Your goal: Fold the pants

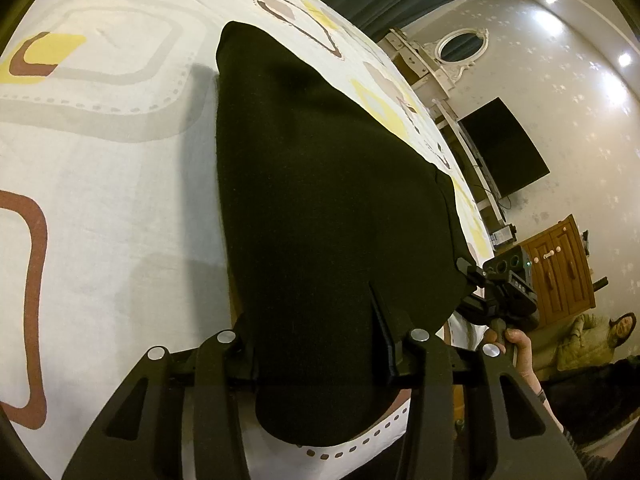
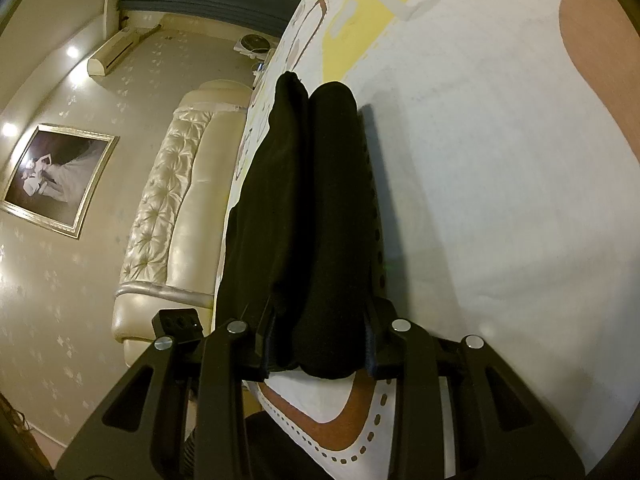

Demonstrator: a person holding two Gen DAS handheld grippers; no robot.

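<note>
The black pants (image 1: 320,184) hang as a folded dark sheet above the patterned bed sheet (image 1: 100,140). My left gripper (image 1: 316,344) is shut on one lower corner of the pants, with cloth bunched between its fingers and draped over them. My right gripper (image 1: 472,276) shows in the left wrist view at the pants' other corner. In the right wrist view the pants (image 2: 316,208) run away from me as two doubled layers, and my right gripper (image 2: 320,336) is shut on their near edge. The fingertips are mostly hidden by cloth.
The bed sheet (image 2: 480,160) is white with brown, yellow and grey shapes. A padded cream headboard (image 2: 188,200) stands left of it. A dark TV (image 1: 504,148), a wooden cabinet (image 1: 560,264) and a seated person (image 1: 592,340) are to the right.
</note>
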